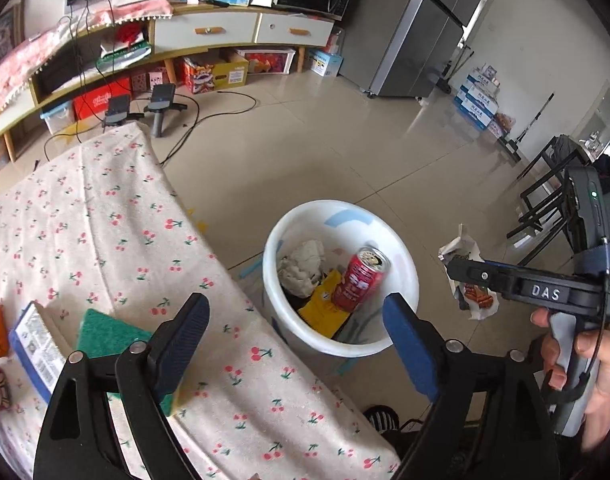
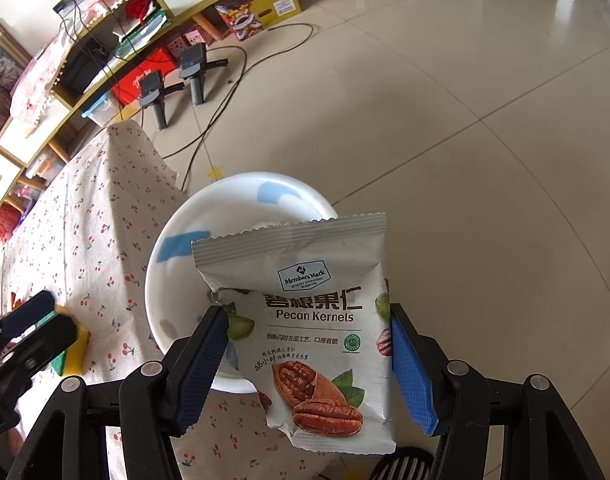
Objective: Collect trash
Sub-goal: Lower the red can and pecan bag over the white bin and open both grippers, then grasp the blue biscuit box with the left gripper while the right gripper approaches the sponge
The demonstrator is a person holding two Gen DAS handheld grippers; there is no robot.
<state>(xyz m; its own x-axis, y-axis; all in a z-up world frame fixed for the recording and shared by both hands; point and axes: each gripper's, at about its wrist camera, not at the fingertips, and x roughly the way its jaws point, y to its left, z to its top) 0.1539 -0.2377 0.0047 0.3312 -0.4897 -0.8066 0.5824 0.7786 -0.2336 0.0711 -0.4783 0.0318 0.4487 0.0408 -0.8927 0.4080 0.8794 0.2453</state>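
while the right gripper [image 2: 309, 356] clamps a silver pecan kernels snack packet [image 2: 317, 340] by its side edges above the round white plastic bin [image 2: 173, 280] on the tiled floor, the left gripper [image 1: 295, 344] hangs spread and empty over the cherry-print tablecloth on the table [image 1: 105, 220]. inside the bin lie a red drink can [image 1: 359, 278], a yellow wrapper [image 1: 323, 306] and crumpled grey paper [image 1: 303, 266].

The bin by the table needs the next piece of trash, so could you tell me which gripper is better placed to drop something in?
Right: the right gripper holds the wrapper above the bin; the left gripper is open.
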